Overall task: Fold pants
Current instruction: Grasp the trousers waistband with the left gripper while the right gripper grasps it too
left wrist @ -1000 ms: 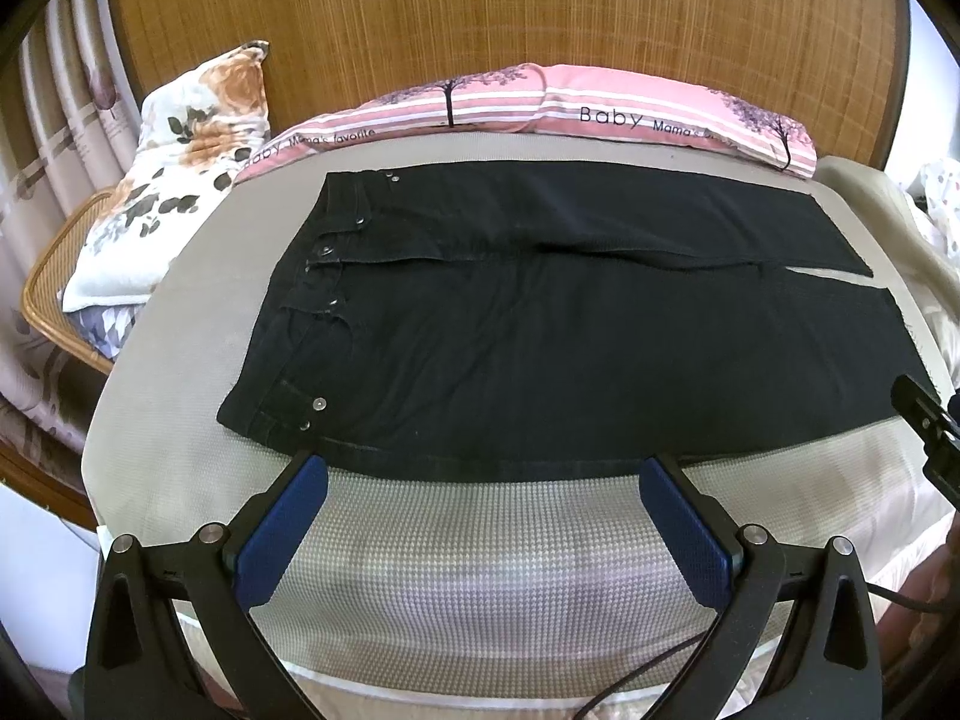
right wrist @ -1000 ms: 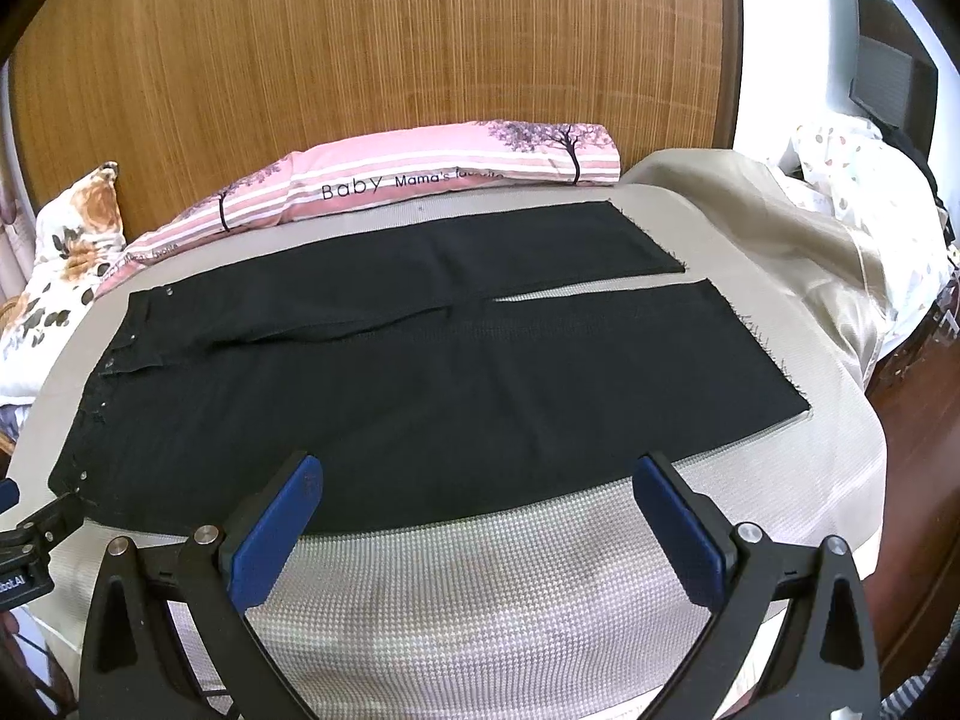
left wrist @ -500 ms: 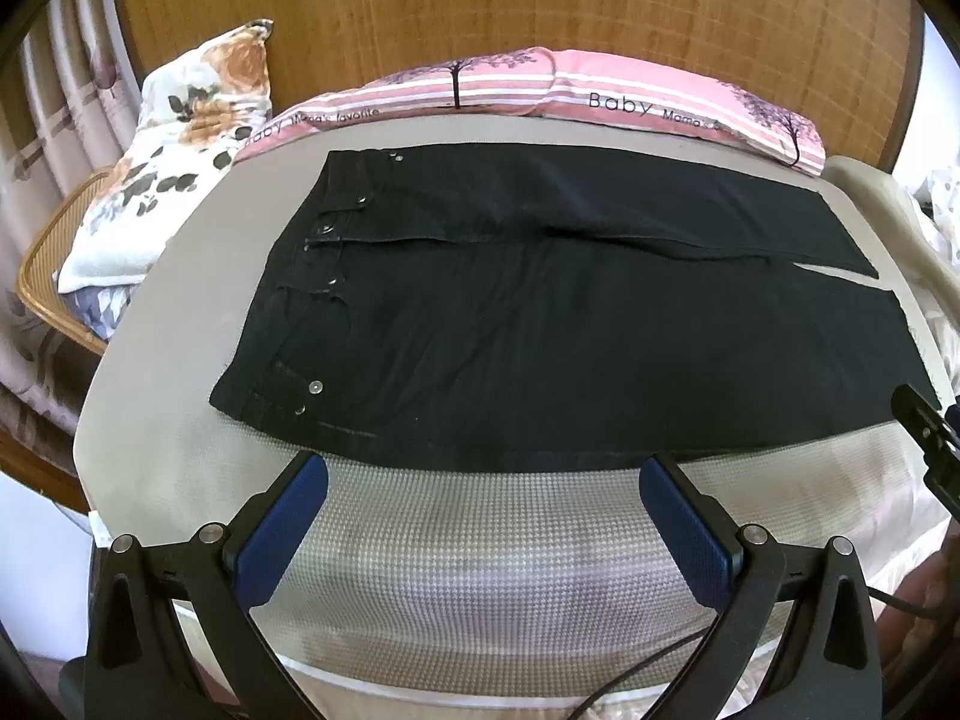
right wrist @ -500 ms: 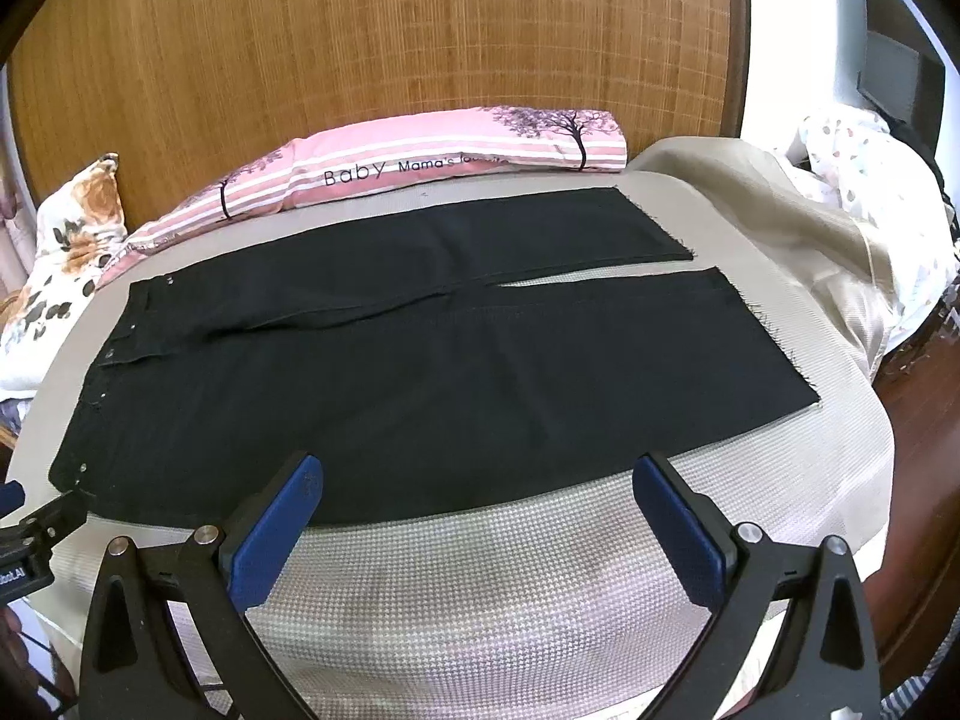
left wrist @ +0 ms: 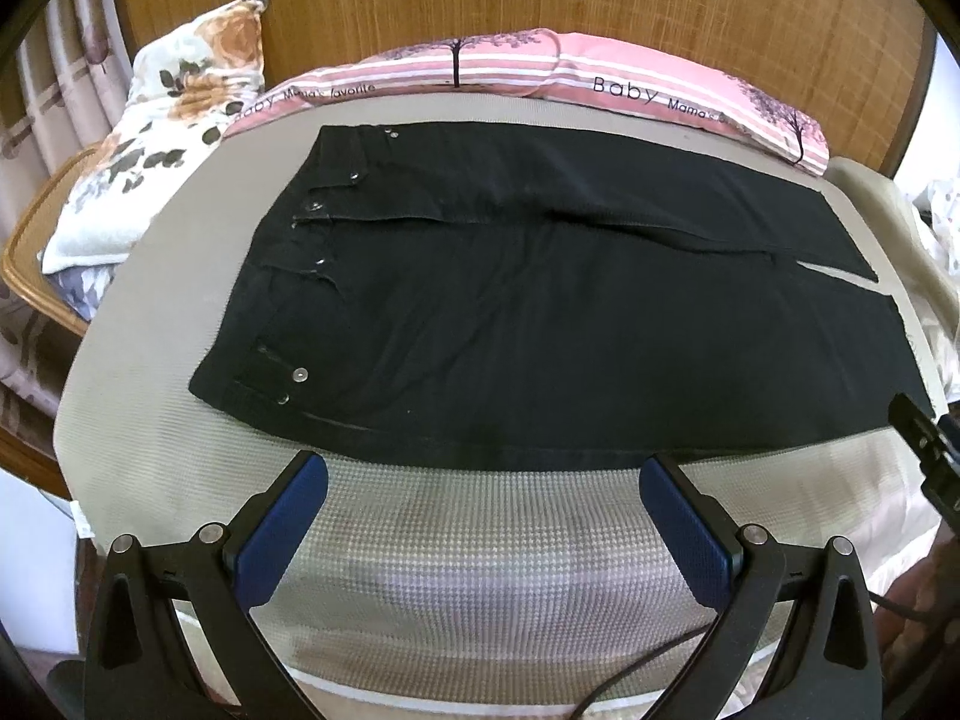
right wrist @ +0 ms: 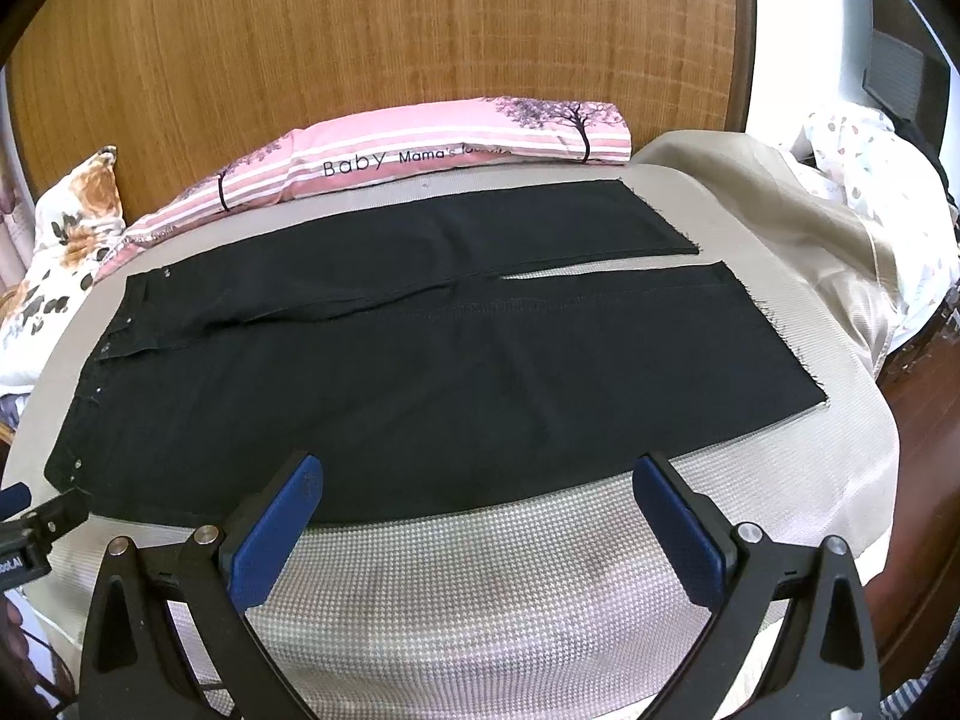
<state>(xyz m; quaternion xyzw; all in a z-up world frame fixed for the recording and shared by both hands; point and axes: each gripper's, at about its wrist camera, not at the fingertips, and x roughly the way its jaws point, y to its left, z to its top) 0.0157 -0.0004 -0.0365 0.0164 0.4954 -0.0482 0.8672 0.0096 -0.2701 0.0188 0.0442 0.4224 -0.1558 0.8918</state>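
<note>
Black pants [left wrist: 540, 312] lie spread flat across the bed, waistband with metal buttons to the left, both legs running right. In the right wrist view the same pants [right wrist: 420, 372] show frayed hems at the right end and a narrow gap between the legs. My left gripper [left wrist: 483, 507] hovers open over the bare cover just short of the pants' near edge, nothing between its blue pads. My right gripper [right wrist: 477, 507] stands open the same way, its fingertips at the near edge of the closer leg. Each gripper shows at the rim of the other's view.
A grey-white patterned bed cover [left wrist: 480, 570] fills the near side. A pink striped pillow [right wrist: 420, 156] lies along the wooden headboard [right wrist: 360, 48]. A floral pillow [left wrist: 162, 138] sits far left; a beige blanket [right wrist: 810, 240] is heaped at the right. A cable trails below the left gripper.
Both grippers have crept forward and slightly lower toward the pants' near edge. The pants have not moved, and both grippers stay open.
</note>
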